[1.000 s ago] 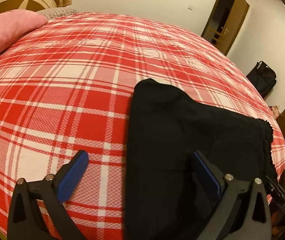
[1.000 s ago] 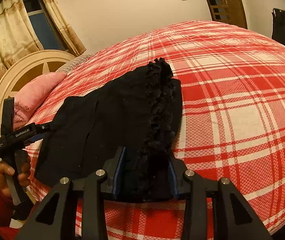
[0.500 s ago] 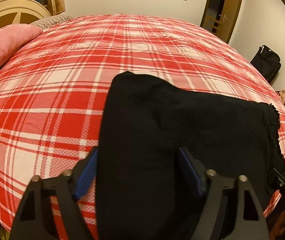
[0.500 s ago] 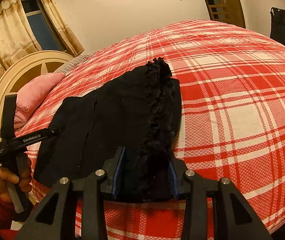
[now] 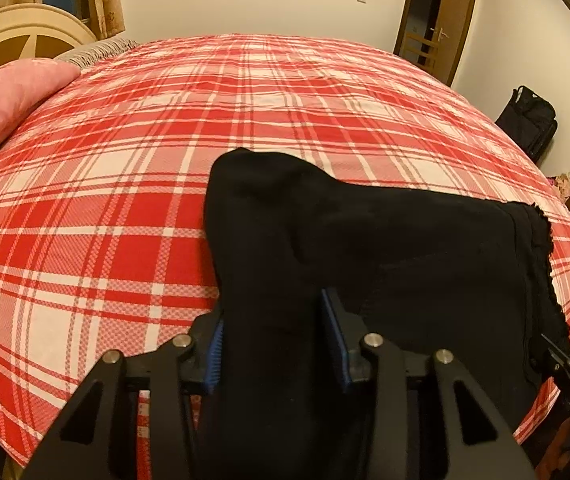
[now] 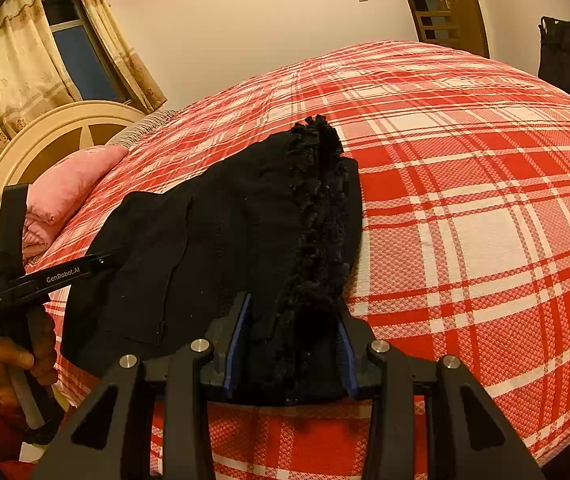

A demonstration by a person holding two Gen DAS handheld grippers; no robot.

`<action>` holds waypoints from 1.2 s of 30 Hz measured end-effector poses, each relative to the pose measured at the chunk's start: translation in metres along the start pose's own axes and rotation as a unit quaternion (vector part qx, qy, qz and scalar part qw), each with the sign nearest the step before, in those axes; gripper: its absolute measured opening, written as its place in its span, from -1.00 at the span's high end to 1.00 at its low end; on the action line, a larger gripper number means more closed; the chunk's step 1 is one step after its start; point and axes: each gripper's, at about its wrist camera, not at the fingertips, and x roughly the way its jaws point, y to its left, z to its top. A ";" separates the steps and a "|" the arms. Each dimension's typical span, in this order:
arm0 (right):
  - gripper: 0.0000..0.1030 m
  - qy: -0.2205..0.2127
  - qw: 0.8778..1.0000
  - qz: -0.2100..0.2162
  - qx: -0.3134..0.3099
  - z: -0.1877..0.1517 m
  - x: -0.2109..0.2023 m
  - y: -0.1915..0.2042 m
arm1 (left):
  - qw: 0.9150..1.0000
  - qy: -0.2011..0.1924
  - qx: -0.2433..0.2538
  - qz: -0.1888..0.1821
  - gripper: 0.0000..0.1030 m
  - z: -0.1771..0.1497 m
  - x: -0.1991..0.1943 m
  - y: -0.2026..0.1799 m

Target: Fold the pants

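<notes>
You've got both ends pinched, so my read is you're at the start of the next fold: grips set, lift not begun.

Left gripper (image 5: pixel 275 344): blue pads closed to a narrow gap, with a thick bunch of the black pants (image 5: pixel 385 256) clamped between them at the near-left end. Right gripper (image 6: pixel 291 354): same, jaws nearly closed on the frilled hem (image 6: pixel 317 216) end at the bed's near edge.

The pants lie flat on the red plaid bedspread (image 5: pixel 125 200) near the front edge, already doubled lengthwise by the look of the stacked fringed edges. The far corner of the left end humps up a bit.

Next move, as I judge it: lift both ends together, keep the cloth taut between the grippers, carry one end over onto the other, and line up the edges before letting go. Watch for the lower layer slipping out of the pinch; I can't tell whether both layers are caught.

Count:
- pants: 1
- grippers: 2
- pink pillow (image 5: pixel 9 100): 1
- black bag (image 5: pixel 529 120) by the far wall: 1
- cream headboard (image 6: pixel 57 136): 1
- door (image 5: pixel 437 12): 1, ajar
</notes>
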 end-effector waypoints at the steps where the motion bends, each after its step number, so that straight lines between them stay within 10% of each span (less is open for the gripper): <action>1: 0.22 -0.001 1.000 -0.001 -0.001 0.000 0.000 0.000 | 1.000 0.000 0.001 0.000 0.15 0.000 0.000 0.000; 9: 0.24 -0.018 0.998 -0.047 -0.036 -0.002 -0.001 0.015 | 0.999 -0.005 -0.029 -0.013 0.60 0.002 -0.005 0.009; 16: 0.24 -0.020 0.997 -0.055 -0.048 -0.003 -0.002 0.016 | 0.999 -0.006 -0.030 -0.014 0.54 0.002 -0.003 0.010; 23: 0.24 -0.023 0.998 -0.048 -0.038 -0.004 -0.003 0.014 | 0.979 0.001 -0.162 -0.121 0.20 -0.005 0.005 0.053; 28: 0.24 -0.023 0.998 -0.046 -0.037 -0.005 -0.003 0.013 | 0.985 -0.008 -0.128 -0.111 0.59 -0.005 0.000 0.039; 36: 0.28 -0.033 0.992 -0.081 -0.094 -0.003 -0.006 0.030 | 0.993 -0.025 -0.092 -0.074 0.67 0.000 -0.014 0.025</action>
